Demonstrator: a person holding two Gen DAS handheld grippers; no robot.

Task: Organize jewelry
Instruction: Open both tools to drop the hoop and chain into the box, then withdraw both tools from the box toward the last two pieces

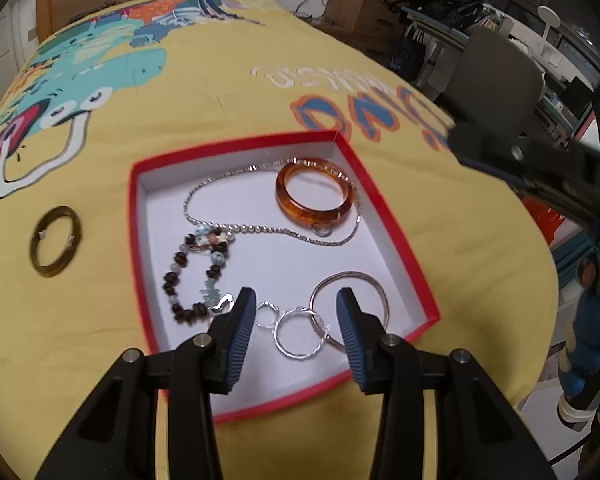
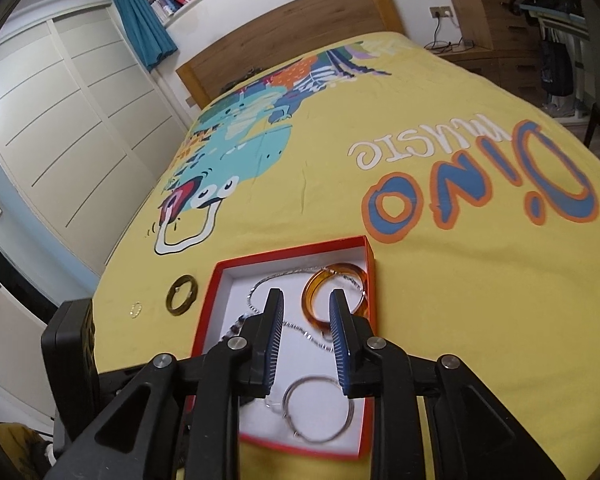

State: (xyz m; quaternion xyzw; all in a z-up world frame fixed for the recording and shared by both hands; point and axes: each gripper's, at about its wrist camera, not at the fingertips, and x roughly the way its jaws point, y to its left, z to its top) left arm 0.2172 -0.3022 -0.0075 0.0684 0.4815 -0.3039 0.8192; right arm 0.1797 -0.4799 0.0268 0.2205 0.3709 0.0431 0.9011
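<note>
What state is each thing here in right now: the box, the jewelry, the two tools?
Red box: lid off, on the bed.
Amber bangle: lying flat inside the box.
Beaded bracelet: inside the box.
Olive bangle: outside, on the bedspread.
Left tool: open, empty.
Right tool: open, empty.

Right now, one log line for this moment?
left tool: open, empty | right tool: open, empty | red box: jewelry inside | dark bangle: outside on bedspread

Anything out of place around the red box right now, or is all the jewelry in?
Not all in. A dark olive bangle lies on the yellow bedspread left of the red box, and a small gold ring lies further left. The other pieces sit inside the box. Both claws are empty.
</note>
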